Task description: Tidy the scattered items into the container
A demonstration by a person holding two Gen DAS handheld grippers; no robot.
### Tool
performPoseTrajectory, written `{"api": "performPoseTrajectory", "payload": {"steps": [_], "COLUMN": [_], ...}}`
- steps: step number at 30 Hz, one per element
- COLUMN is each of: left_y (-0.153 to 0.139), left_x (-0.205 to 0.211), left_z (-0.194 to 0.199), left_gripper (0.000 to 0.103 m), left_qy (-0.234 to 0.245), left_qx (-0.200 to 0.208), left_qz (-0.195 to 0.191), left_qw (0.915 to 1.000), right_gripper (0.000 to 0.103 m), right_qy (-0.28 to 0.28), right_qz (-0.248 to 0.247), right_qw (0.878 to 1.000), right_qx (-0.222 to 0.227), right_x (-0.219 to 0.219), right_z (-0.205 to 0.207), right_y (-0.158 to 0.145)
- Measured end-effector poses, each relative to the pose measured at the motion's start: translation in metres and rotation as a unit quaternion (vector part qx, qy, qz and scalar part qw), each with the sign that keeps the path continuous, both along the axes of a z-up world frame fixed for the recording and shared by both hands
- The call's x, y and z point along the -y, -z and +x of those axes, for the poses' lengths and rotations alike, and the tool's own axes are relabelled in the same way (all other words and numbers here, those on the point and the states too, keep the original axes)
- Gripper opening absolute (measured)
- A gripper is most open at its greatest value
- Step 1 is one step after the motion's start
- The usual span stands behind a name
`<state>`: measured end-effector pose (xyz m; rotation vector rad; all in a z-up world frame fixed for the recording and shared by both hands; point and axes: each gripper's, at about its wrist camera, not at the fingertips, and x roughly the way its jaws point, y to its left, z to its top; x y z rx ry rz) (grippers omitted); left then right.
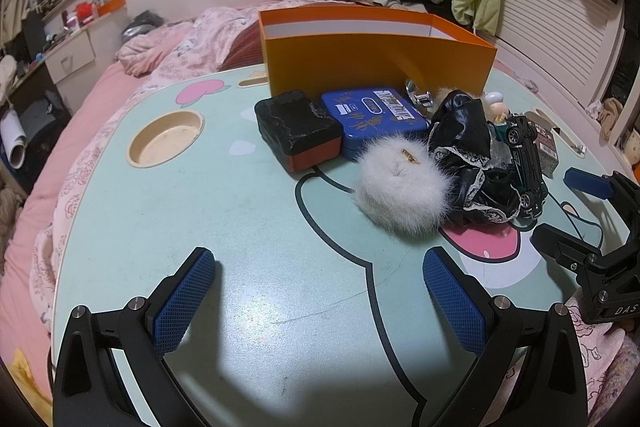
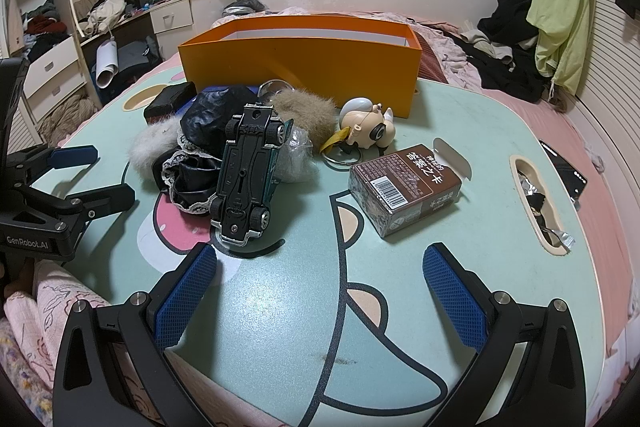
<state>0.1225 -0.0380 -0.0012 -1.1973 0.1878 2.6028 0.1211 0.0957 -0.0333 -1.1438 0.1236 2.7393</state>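
Note:
An orange box point(image 1: 376, 55) point(image 2: 300, 67) stands open at the far side of the mint lap table point(image 1: 248, 227). In front of it lie a black case point(image 1: 298, 129), a blue tin point(image 1: 372, 115), a white fur puff point(image 1: 402, 183), black lace-trimmed cloth point(image 1: 464, 135) and a toy car point(image 2: 244, 171) on its side, underside showing. A brown fur puff point(image 2: 306, 111), a figurine keychain point(image 2: 368, 129) and a brown carton point(image 2: 408, 187) lie further right. My left gripper point(image 1: 320, 295) hovers open before the white puff. My right gripper point(image 2: 320, 291) is open near the car and carton.
A round cup recess point(image 1: 166, 139) sits at the table's left, and a slot point(image 2: 538, 203) with wrappers at its right. A phone point(image 2: 564, 167) lies on the pink bedding past the right edge. The table rests on a bed with pink quilts; drawers and clothes surround it.

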Motion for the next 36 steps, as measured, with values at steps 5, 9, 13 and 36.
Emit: {"api": "performPoseTrajectory", "payload": {"steps": [5, 9, 13, 36], "left_y": [-0.001, -0.004, -0.010, -0.026], "left_x": [-0.001, -0.004, -0.006, -0.020], "left_z": [0.000, 0.000, 0.006, -0.029], "left_gripper": [0.103, 0.103, 0.103, 0.073], "left_qy": [0.003, 0.004, -0.052, 0.005], "left_qx": [0.003, 0.012, -0.030, -0.013], "left_qz": [-0.004, -0.014, -0.090, 0.047], "left_qw": [1.0000, 0.9998, 0.9942, 0.9988], "right_gripper": [0.103, 0.103, 0.103, 0.103], "right_qy": [-0.002, -0.003, -0.005, -0.015], "right_qz": [0.000, 0.000, 0.000, 0.000], "right_qw": [1.000, 1.000, 1.000, 1.000], "right_qx": [0.000, 0.000, 0.000, 0.000], "right_x": [0.000, 0.000, 0.000, 0.000], "right_z": [0.000, 0.000, 0.000, 0.000], "right_y": [0.000, 0.000, 0.000, 0.000]}}
